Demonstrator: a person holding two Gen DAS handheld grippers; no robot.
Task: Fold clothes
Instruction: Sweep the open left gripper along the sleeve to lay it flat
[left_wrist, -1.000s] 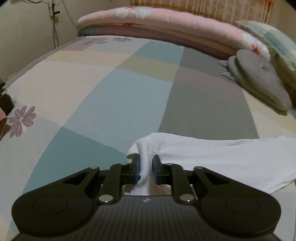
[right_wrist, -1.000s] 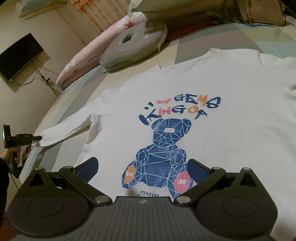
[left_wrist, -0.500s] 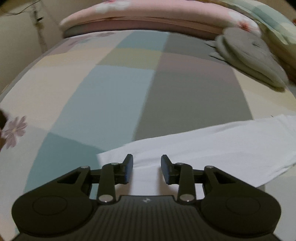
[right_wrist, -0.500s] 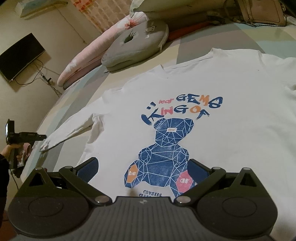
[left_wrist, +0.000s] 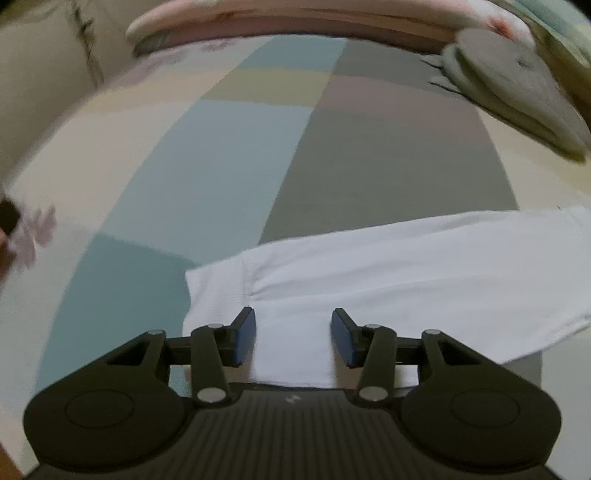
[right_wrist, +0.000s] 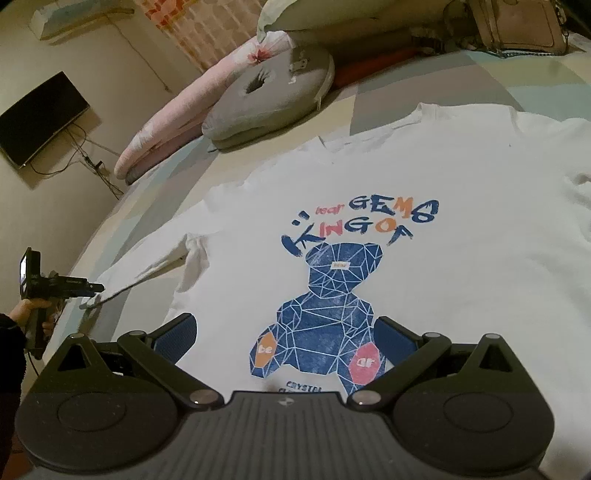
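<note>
1. Left gripper (left_wrist: 293, 338): jaws apart and have just been opening; the white sleeve cuff (left_wrist: 236, 291) lies flat under and between the blue pads, which don't press it.
2. Sleeve (left_wrist: 406, 266) runs from under the left gripper off to its right, flat on the bed (left_wrist: 229, 147), a patchwork cover of teal, grey and cream blocks.
3. Ahead of the left gripper, well apart: a rolled pink quilt (left_wrist: 295, 14) at the far edge and a grey cushion (left_wrist: 517, 96) up right. View is motion-blurred at the left edge.
4. Right gripper (right_wrist: 284, 338): jaws wide apart, nothing clamped, hanging over the lower front of the white sweatshirt (right_wrist: 461, 221).
5. Sweatshirt lies face up just ahead of the right gripper, spread flat; blue geometric bear print (right_wrist: 332, 306) sits between the pads in the view, lettering above it.
6. In the right wrist view the left gripper (right_wrist: 88, 288) is far to the left, tip just at the sleeve end, held by a hand (right_wrist: 35, 314) in a dark sleeve.
7. Beyond the sweatshirt: grey cushion, pink quilt, a wall TV (right_wrist: 40, 118) up left, a beige bag (right_wrist: 517, 26) top right.
</note>
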